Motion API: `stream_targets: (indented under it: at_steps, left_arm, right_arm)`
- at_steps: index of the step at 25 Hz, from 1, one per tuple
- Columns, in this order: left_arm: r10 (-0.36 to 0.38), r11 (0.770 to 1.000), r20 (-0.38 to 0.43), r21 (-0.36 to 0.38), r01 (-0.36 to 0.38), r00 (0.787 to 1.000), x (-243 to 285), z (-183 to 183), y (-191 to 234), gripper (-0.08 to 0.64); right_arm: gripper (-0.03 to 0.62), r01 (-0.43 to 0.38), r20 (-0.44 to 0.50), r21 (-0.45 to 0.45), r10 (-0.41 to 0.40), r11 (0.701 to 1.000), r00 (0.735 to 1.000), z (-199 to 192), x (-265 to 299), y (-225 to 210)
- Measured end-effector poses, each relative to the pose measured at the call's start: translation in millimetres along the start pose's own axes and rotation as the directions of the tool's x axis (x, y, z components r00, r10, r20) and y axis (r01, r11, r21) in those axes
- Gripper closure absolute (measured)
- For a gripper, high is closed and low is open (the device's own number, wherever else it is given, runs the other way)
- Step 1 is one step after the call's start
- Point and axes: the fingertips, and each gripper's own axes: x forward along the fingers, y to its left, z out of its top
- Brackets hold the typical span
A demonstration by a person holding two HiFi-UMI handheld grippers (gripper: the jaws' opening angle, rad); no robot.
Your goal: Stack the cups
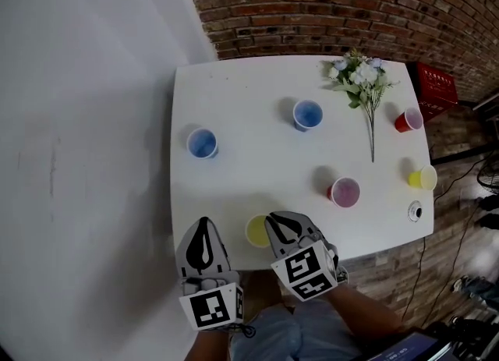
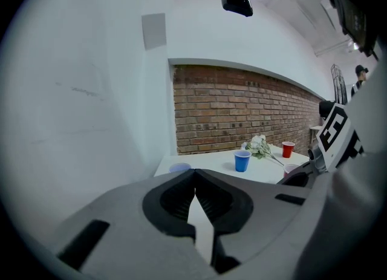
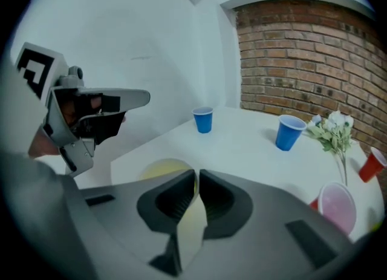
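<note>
Now, right gripper (image 3: 196, 177): jaws nearly together, pinching the wall of the near yellow cup (image 1: 256, 231) at the front edge of the table (image 1: 249, 172)
Left gripper (image 2: 195, 175): jaws closed tip to tip, empty; just left of that cup
Other cups: blue cup (image 1: 202, 143); second blue cup (image 1: 307, 115); pink cup (image 1: 344, 192); red cup (image 1: 408, 120); far yellow cup (image 1: 423, 178); all apart
Flowers (image 1: 362, 79): lying at the far right
</note>
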Motion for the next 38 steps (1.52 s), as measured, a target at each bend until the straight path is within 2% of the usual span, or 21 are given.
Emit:
stream_targets:
  at_steps: [6, 14, 18, 21, 27, 33, 36, 38]
  left_arm:
    - [-0.07, 0.997, 0.014, 0.022, 0.07, 0.997, 15, 10, -17, 0.551]
    - [-0.166, 0.985, 0.034, 0.048, 0.164, 0.986, 32, 19, -41, 0.551]
    - [-0.179, 0.982, 0.036, 0.06, 0.177, 0.983, 34, 21, -43, 0.551]
    - [-0.182, 0.982, 0.036, 0.063, 0.18, 0.983, 35, 21, -43, 0.551]
    - [-0.188, 0.981, 0.047, 0.067, 0.184, 0.981, 34, 28, -52, 0.551]
    - [-0.21, 0.976, 0.083, 0.075, 0.204, 0.974, 33, 49, -79, 0.551]
    - [-0.225, 0.972, 0.099, 0.085, 0.217, 0.969, 34, 58, -95, 0.551]
    - [-0.231, 0.971, 0.099, 0.09, 0.222, 0.968, 33, 61, -104, 0.551]
  right_arm:
    - [0.558, 0.117, -0.02, 0.054, -0.116, 0.992, 0.993, -6, -13, -39]
    - [0.56, 0.256, -0.024, 0.13, -0.255, 0.958, 0.967, -13, -29, -86]
    - [0.555, 0.281, -0.017, 0.164, -0.282, 0.946, 0.959, -14, -31, -96]
    - [0.497, 0.267, -0.002, 0.184, -0.271, 0.946, 0.963, -12, -31, -96]
    - [0.468, 0.262, 0.059, 0.182, -0.276, 0.948, 0.959, 5, -52, -99]
    - [0.472, 0.326, 0.118, 0.192, -0.352, 0.926, 0.929, 17, -102, -133]
    - [0.472, 0.371, 0.095, 0.204, -0.395, 0.906, 0.913, 4, -120, -158]
    - [0.472, 0.382, 0.068, 0.212, -0.404, 0.899, 0.912, -9, -125, -169]
